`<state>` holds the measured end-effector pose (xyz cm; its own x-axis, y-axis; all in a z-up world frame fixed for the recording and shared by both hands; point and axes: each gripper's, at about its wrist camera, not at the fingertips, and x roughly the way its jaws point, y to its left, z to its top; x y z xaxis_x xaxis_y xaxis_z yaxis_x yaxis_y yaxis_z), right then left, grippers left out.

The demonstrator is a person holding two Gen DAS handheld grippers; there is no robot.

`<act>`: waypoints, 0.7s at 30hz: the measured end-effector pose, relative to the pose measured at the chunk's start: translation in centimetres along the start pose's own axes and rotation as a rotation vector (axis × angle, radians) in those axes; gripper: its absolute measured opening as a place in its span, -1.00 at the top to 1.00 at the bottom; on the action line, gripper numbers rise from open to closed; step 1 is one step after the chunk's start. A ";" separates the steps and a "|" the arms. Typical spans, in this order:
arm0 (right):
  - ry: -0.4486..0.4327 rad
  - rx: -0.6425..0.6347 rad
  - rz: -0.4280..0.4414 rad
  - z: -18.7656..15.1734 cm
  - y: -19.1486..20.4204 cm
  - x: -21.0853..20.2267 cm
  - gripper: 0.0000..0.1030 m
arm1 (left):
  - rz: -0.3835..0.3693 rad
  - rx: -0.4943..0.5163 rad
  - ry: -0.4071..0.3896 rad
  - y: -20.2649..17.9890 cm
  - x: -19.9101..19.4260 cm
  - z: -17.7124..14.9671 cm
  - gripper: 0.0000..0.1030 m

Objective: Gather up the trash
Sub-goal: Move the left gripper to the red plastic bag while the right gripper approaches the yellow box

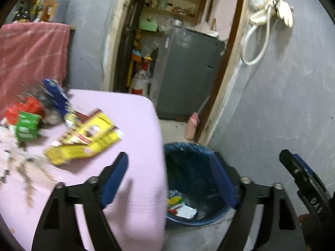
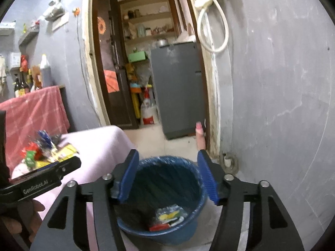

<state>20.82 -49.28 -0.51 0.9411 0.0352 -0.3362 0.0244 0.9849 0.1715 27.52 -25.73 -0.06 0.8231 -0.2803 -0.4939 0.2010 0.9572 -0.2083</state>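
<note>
Left gripper [image 1: 173, 171] spread wide, blue pads bare, nothing between the jaws. Below and between its fingers, a blue bin [image 1: 217, 215] on the floor, lined with a dark bag, with a few wrappers [image 1: 180, 206] lying at the bottom. Under its left finger, the corner of a pink-covered table [image 1: 138, 125]. Ahead and to the left of that finger, on the pink cloth, a yellow snack packet [image 1: 88, 140]; farther left, a green packet [image 1: 26, 126], a red wrapper [image 1: 25, 106] and a blue packet [image 1: 56, 94], all blurred, heaped close together. To its right, at the frame edge, the black finger of the right gripper [image 2: 167, 171].

Right gripper parted, pads empty, hanging directly over the same bin, whose rim sits just beyond the fingertips. Crumpled wrappers visible inside, below the jaws. To its left, the table with the litter pile, partly hidden by the other gripper's black body. Straight ahead beyond the bin, an open doorway with a grey fridge [image 2: 178, 87]. To the right, a bare grey wall [image 2: 282, 104] with a white cord [image 2: 213, 21] hanging high up.
</note>
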 end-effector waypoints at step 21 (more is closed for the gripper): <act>-0.003 -0.058 0.214 1.1 17.1 0.7 -1.00 | 0.278 -0.066 -0.101 18.7 -10.2 0.9 -0.84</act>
<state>22.24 -32.63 3.18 0.9237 0.2441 -0.2952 -0.1954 0.9631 0.1849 23.36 -4.90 1.83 0.8912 0.0036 -0.4536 -0.0715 0.9886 -0.1326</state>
